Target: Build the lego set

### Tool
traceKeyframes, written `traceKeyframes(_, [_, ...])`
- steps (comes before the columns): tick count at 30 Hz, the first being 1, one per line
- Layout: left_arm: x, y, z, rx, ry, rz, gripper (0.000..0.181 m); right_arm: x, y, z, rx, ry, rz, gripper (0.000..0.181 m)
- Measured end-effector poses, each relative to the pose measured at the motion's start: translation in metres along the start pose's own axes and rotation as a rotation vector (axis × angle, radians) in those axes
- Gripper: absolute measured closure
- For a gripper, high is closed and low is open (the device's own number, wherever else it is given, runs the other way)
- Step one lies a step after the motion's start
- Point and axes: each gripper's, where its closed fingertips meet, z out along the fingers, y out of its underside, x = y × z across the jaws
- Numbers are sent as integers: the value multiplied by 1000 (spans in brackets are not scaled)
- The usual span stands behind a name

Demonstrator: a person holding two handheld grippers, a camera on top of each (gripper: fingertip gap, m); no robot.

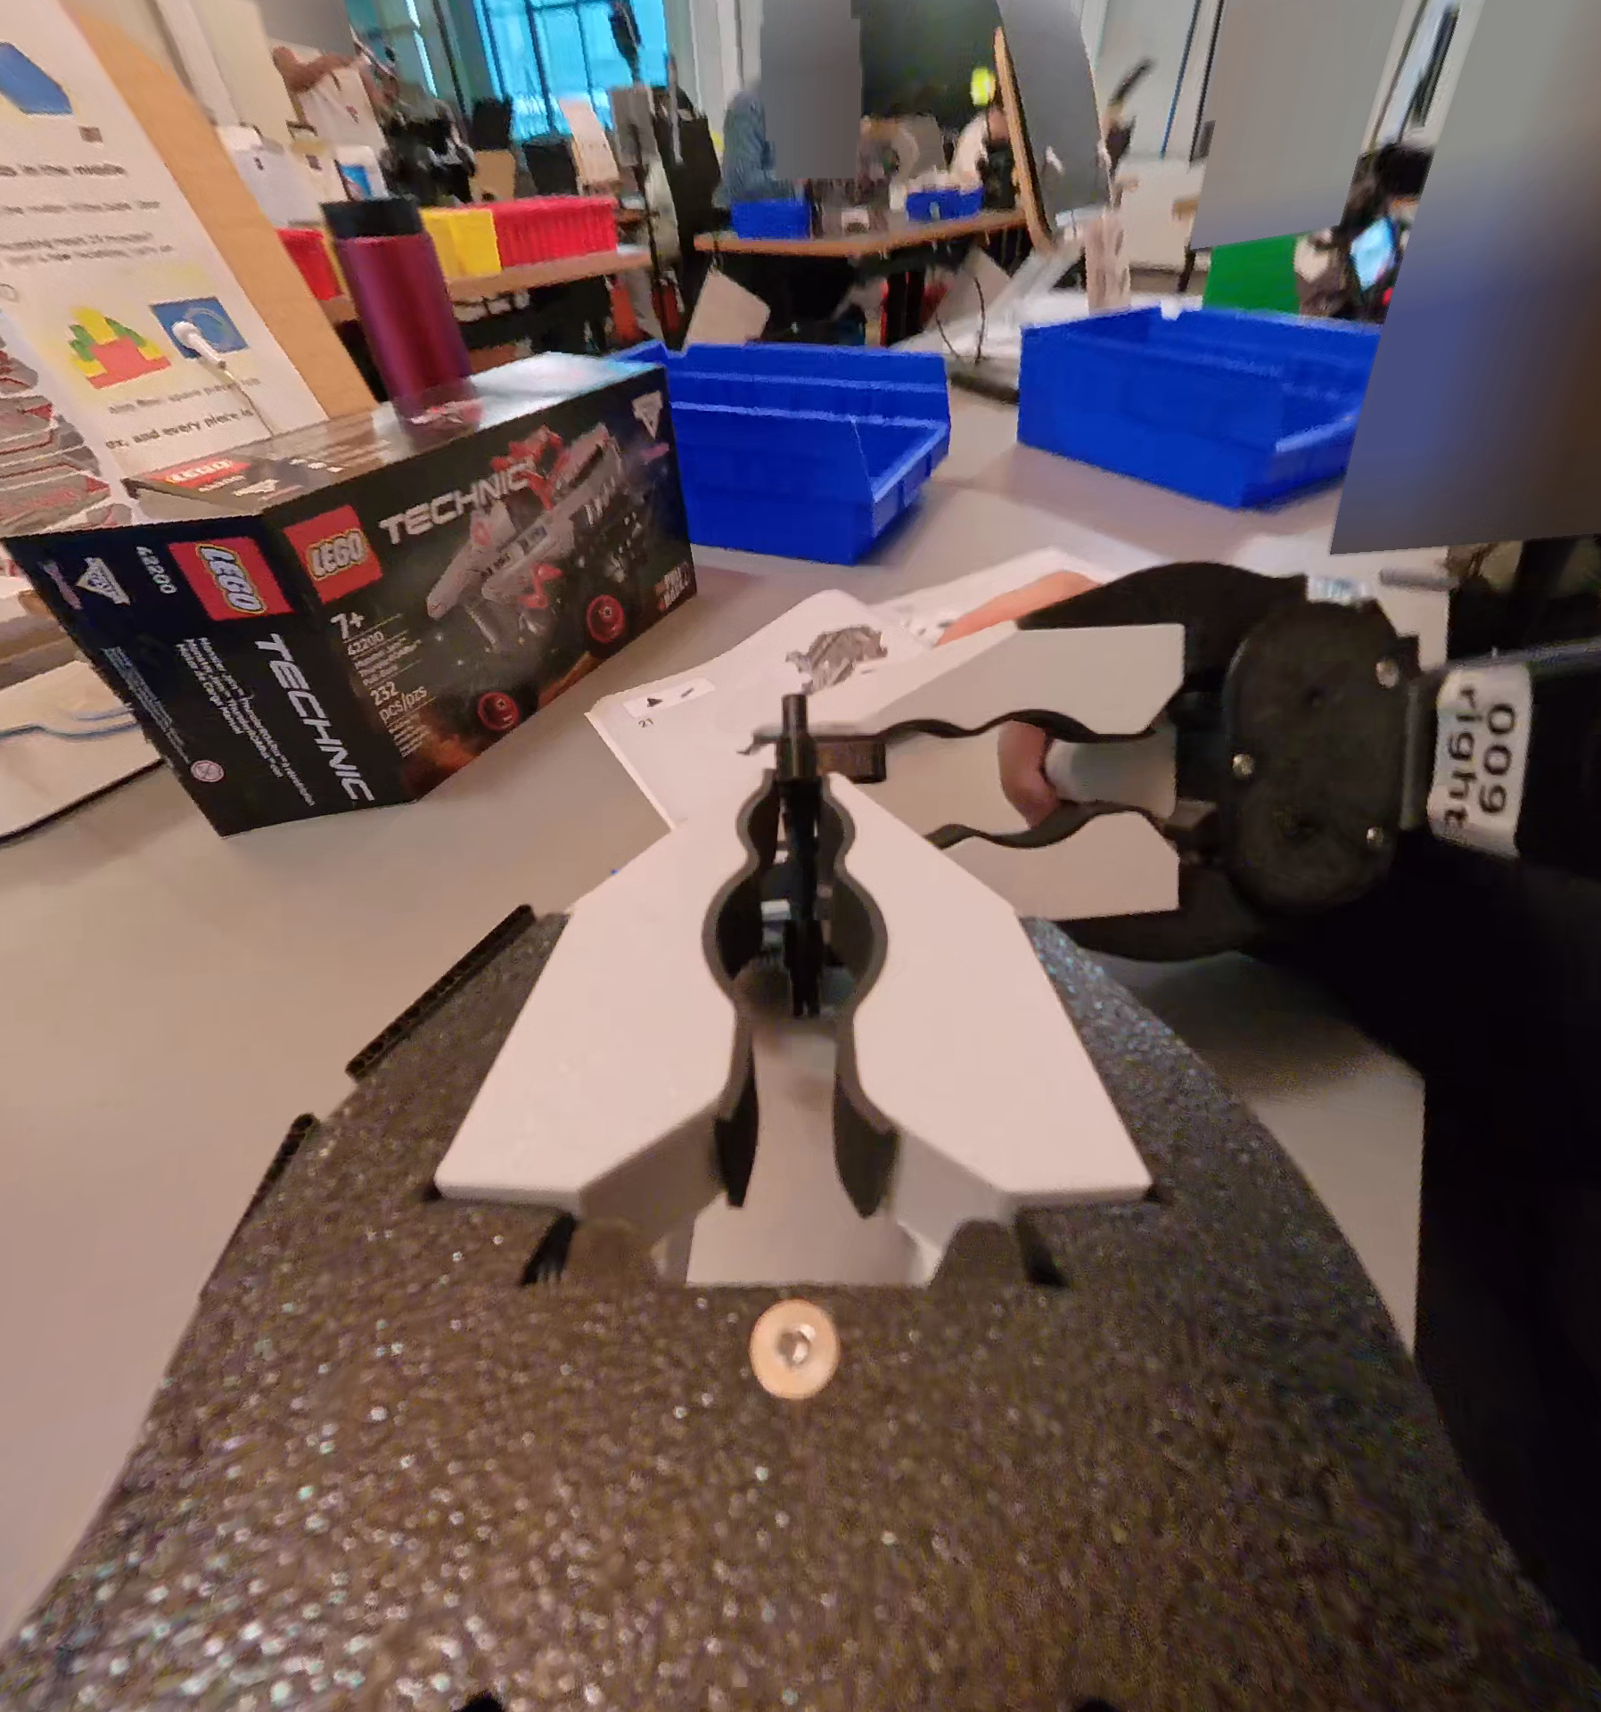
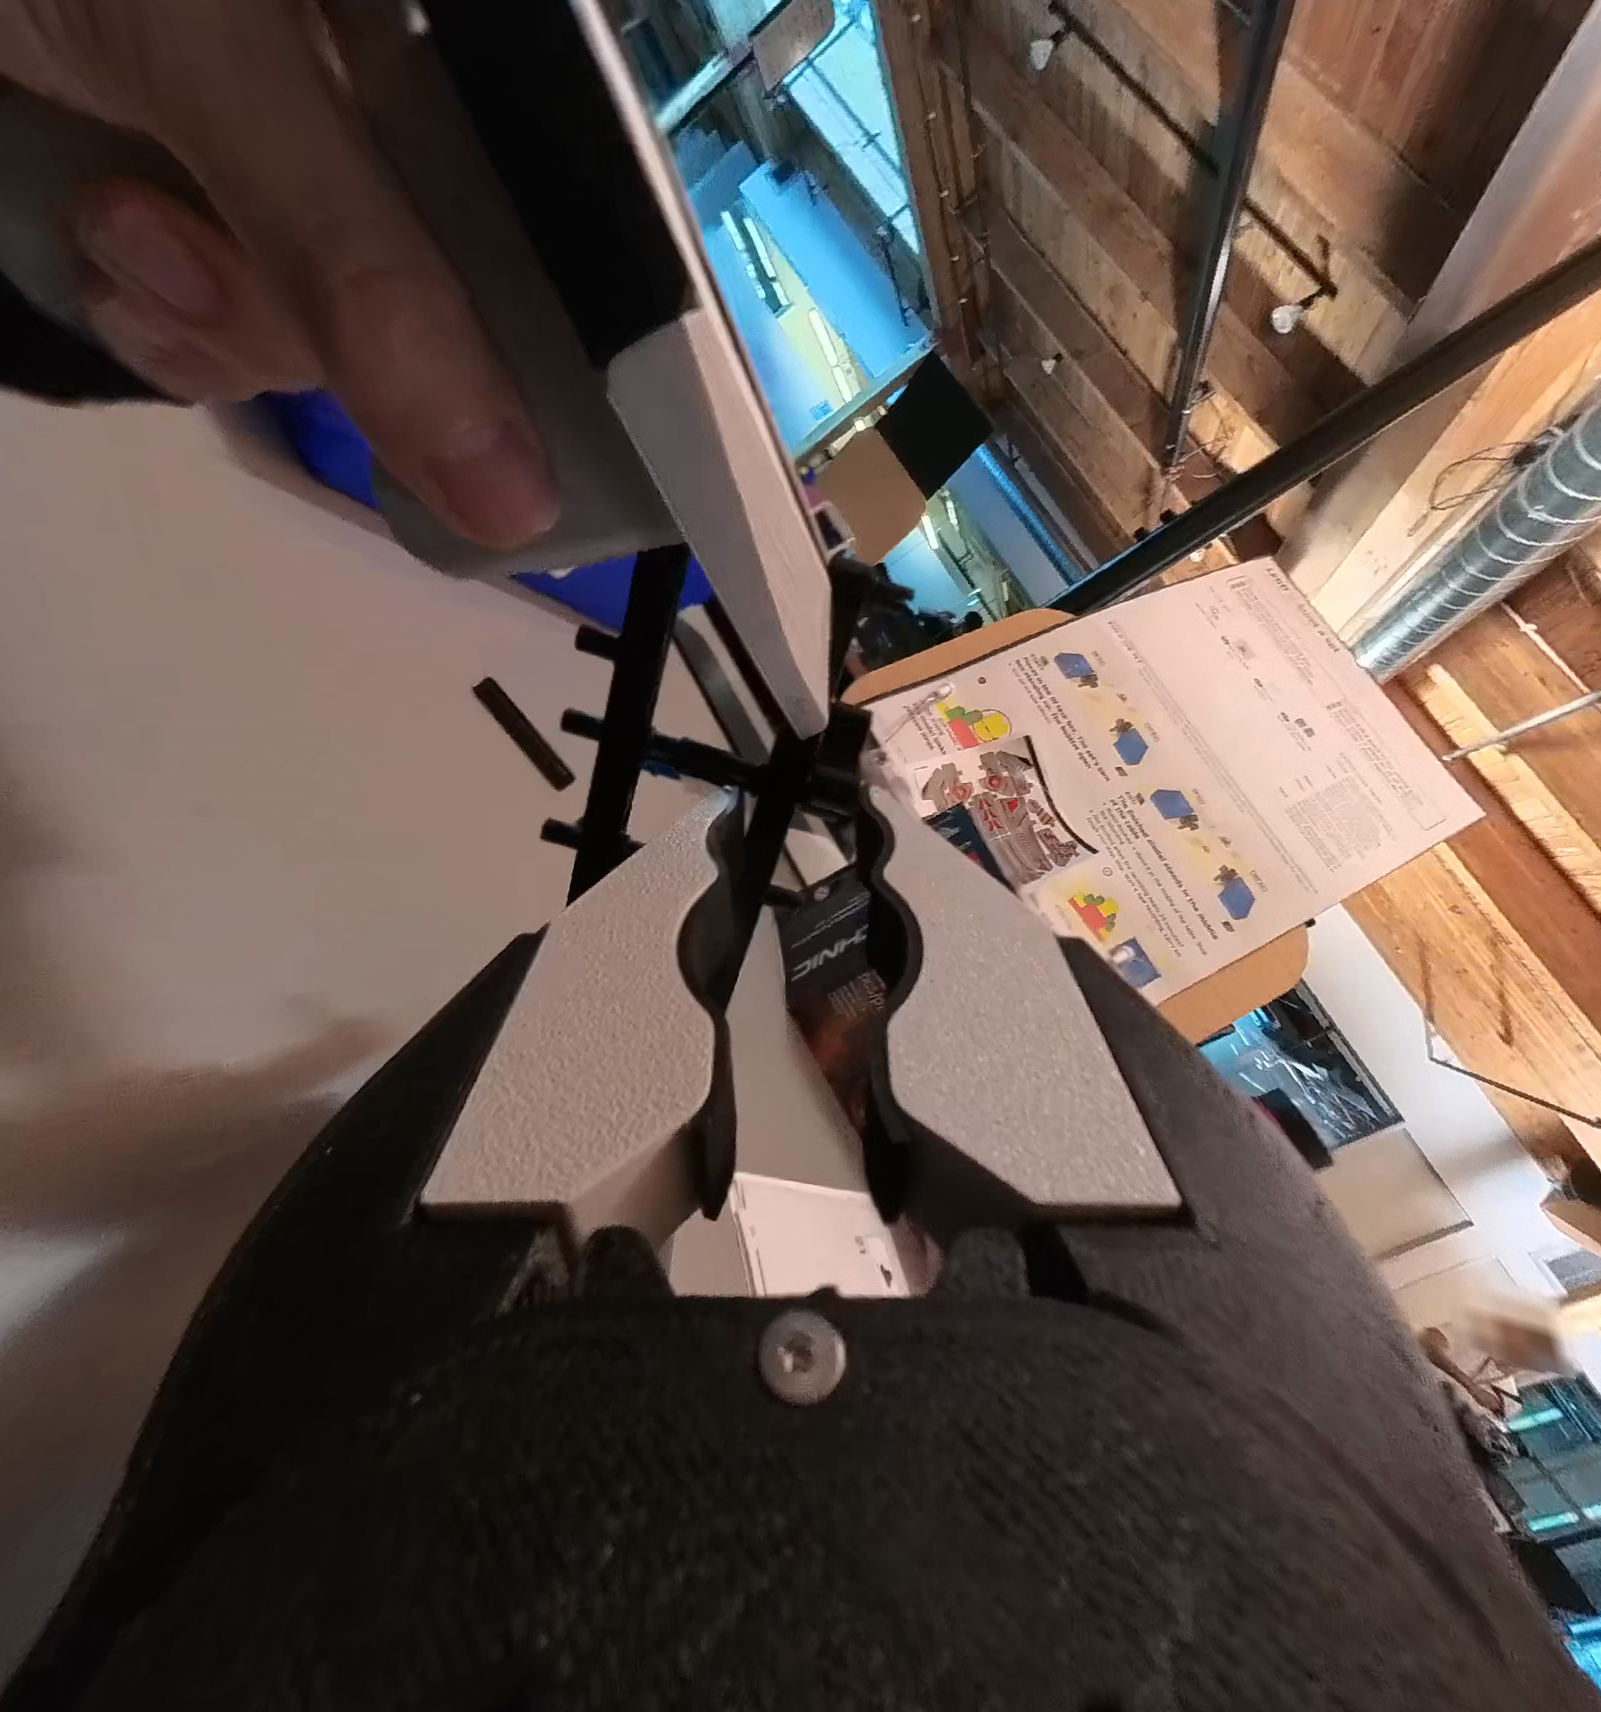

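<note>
Table (image 1: pixel 176 1019): a pale grey top is spreading under and to every side of both grippers, carrying the whole scene.
Poster board (image 2: pixel 1241 741): a printed sheet on brown card is standing well beyond the right gripper's fingertips; in the left wrist view it is rising far to the left of the fingers.
Blue bins (image 1: pixel 806 454): two open plastic bins are sitting well past the left fingertips, one straight ahead and one off to the right.
Set box (image 1: pixel 389 593): the dark lego box is lying ahead and to the left of the left fingers, well apart from them.
Maroon tumbler (image 1: pixel 403 306): it is standing upright just behind the box, farther from the fingers still.
Instruction booklet (image 1: pixel 778 667): it is lying open on the table just beyond the left fingertips, underneath the right gripper.
Right gripper (image 2: pixel 792 787): it is coming in from the right of the left fingers, held by a hand; its grey fingers (image 2: pixel 612 1019) are pinching a thin black beam near their tips.
Left gripper (image 1: pixel 795 787): its light grey fingers (image 1: pixel 649 1000) are clamping the black lego assembly between them.
Black lego assembly (image 1: pixel 797 834): this frame of thin beams with pegs is being held in the air between both sets of fingertips, a stud poking up just past the left tips.
Loose black axle (image 2: pixel 521 732): it is lying on the table to the left of the right fingertips, near the assembly but apart from it.
</note>
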Motion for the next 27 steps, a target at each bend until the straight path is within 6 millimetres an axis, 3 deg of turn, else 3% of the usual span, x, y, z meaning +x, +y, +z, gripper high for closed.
traceKeyframes(5, [-5,-3,-1,53,13,-181,176,6,-5,-2,22,33,20,151])
traceKeyframes(8, [-6,-4,-2,63,39,-246,176,2,-6,-1,32,1,31,159])
traceKeyframes(27, [-6,1,-4,59,79,-186,176,-4,-4,-1,21,-45,13,164])
